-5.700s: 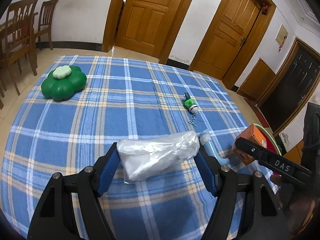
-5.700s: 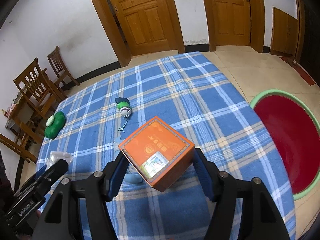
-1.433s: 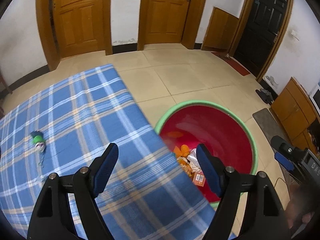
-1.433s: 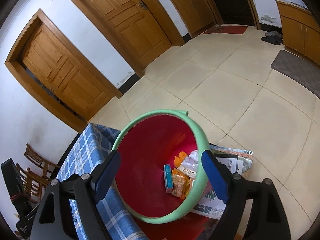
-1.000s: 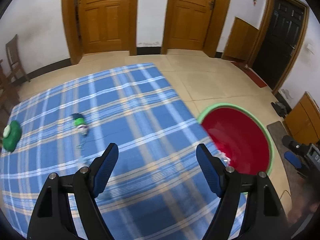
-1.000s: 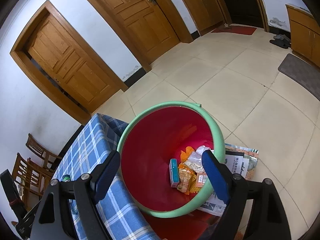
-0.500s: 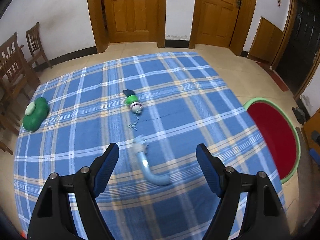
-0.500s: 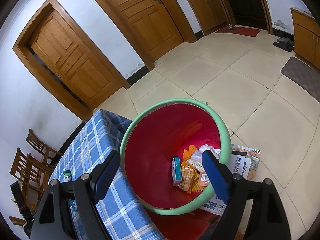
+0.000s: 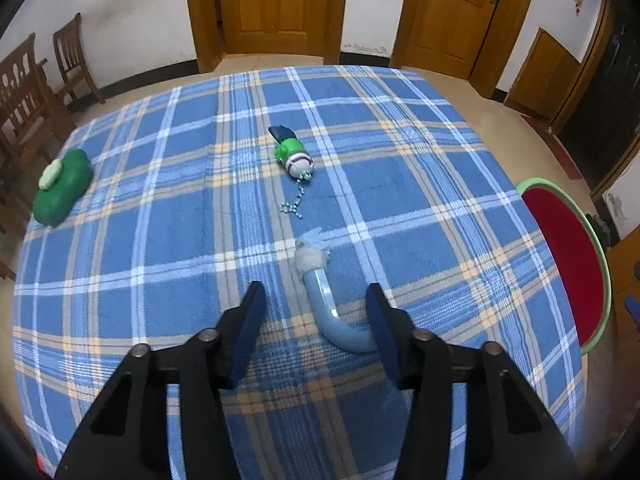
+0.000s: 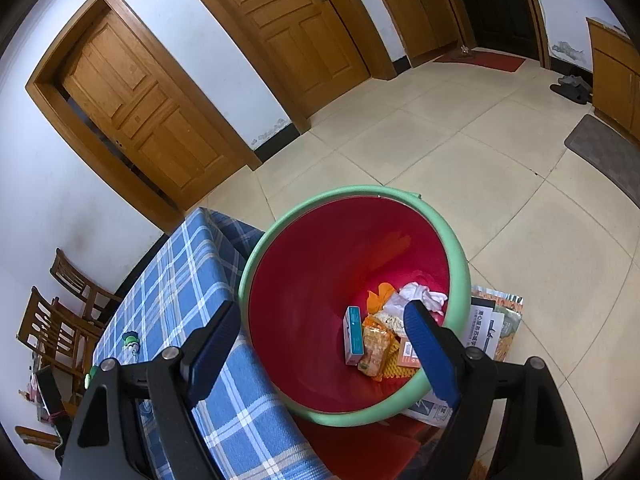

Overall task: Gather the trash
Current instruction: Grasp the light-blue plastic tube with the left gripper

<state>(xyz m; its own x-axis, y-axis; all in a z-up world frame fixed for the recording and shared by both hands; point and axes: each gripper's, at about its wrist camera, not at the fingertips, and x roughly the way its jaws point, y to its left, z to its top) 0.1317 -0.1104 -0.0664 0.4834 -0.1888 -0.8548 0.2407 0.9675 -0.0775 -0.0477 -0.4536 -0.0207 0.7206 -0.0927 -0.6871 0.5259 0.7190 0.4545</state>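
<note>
Left tongs (image 9: 316,318) hang over the near part of the counter (image 9: 400,168), which carries a blue checked cloth. Their jaws have just been closing and now stand at a middle width, with the bent end of a pale blue curved tube (image 9: 326,308) between them. Its lower end disappears behind the right pad, so I cannot tell if that pad touches it; the left pad is clearly apart from it. The tube lies flat, and a white fluffy tuft sits on its far end. Farther on, near the middle of the counter, lies a small green toy (image 9: 292,154) with a bead chain trailing toward the tube. A green clover-shaped object (image 9: 60,188) rests close to the left edge. Beyond the right edge stands the bin (image 9: 600,256), red inside with a green rim.

Right tongs (image 10: 324,338) are held above this bin (image 10: 352,196) with jaws wide and nothing between them. At the bottom of the bin lie a teal box (image 10: 353,334), orange packets (image 10: 376,344) and white crumpled paper (image 10: 420,296). The counter (image 10: 180,280) corner touches the bin's left side.
</note>
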